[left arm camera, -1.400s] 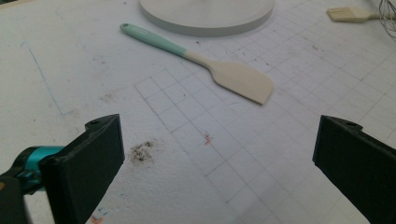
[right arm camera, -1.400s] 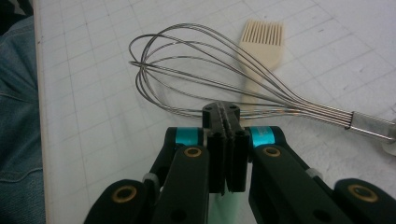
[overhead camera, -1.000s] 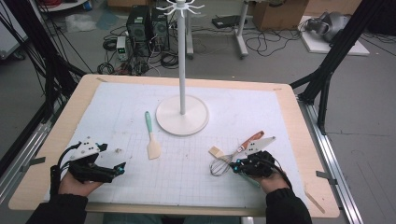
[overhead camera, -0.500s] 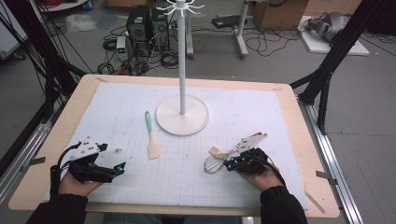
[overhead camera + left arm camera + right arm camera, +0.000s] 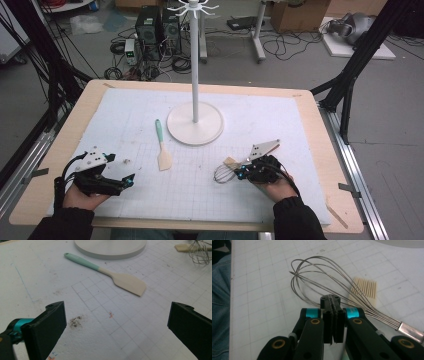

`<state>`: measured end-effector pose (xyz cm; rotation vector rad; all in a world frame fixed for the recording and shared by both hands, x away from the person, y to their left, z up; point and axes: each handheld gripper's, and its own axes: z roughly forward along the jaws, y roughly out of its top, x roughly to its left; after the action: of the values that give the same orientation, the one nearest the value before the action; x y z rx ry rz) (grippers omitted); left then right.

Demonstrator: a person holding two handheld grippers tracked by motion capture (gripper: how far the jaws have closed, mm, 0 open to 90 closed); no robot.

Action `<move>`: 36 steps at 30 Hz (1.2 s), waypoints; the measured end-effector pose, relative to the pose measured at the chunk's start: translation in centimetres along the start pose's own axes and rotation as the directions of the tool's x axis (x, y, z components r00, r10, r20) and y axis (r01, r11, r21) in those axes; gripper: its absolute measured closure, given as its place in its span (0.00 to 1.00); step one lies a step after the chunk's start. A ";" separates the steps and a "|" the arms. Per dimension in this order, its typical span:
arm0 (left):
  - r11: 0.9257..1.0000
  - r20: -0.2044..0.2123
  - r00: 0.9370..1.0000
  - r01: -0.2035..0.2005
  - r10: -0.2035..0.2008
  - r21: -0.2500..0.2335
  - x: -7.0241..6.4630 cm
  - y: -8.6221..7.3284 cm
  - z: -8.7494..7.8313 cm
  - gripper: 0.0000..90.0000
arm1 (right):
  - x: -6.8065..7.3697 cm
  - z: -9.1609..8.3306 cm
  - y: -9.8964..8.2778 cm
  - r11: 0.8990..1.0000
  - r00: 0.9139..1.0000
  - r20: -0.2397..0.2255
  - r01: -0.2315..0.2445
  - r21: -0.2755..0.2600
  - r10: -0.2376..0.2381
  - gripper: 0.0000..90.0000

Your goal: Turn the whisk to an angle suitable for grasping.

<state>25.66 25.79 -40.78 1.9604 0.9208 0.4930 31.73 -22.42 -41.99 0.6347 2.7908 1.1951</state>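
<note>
A wire whisk (image 5: 223, 175) lies on the white grid mat, its loops pointing left. My right gripper (image 5: 239, 172) is low over it, jaws pressed together. In the right gripper view the closed tips (image 5: 330, 298) sit right over the whisk's wires (image 5: 312, 277), which pass behind and under them; I cannot tell whether a wire is pinched. My left gripper (image 5: 127, 180) rests at the front left, open wide with nothing between its jaws (image 5: 117, 322). A spatula (image 5: 162, 150) with a teal handle lies ahead of it (image 5: 112, 275).
A white hook stand with a round base (image 5: 195, 125) rises at the mat's middle back. A small wooden comb-like piece (image 5: 230, 161) lies just beyond the whisk (image 5: 364, 288). The table's wooden rim (image 5: 340, 190) borders the mat; cables and boxes lie on the floor behind.
My right hand has slid a little to the left, and the whisk has shifted left with it. The left gripper has stayed put.
</note>
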 end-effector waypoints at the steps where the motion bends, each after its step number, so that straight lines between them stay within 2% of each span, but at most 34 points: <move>1: 1.000 0.000 1.000 0.000 0.000 0.000 0.0 0.0 0.0 0.03 | -0.1 0.1 0.2 1.000 1.000 -0.003 0.004 0.001 -0.004 0.99; 21: 1.000 0.002 1.000 0.000 0.000 -0.003 0.0 0.0 0.0 0.03 | -0.8 2.2 2.0 1.000 1.000 0.003 -0.004 -0.014 0.004 0.99; 31: 1.000 0.003 1.000 -0.003 0.003 -0.003 0.0 0.1 0.1 0.03 | -1.1 2.8 2.4 0.999 0.999 0.022 -0.029 -0.020 0.029 0.99; 36: 1.000 0.004 1.000 -0.003 0.003 -0.003 0.0 0.1 0.1 0.03 | -1.2 3.2 3.0 1.000 0.999 0.031 -0.023 -0.010 0.023 0.99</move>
<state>25.74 25.71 -40.77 1.9592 0.9146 0.4919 34.51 -18.84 -42.24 0.6807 2.7579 1.1912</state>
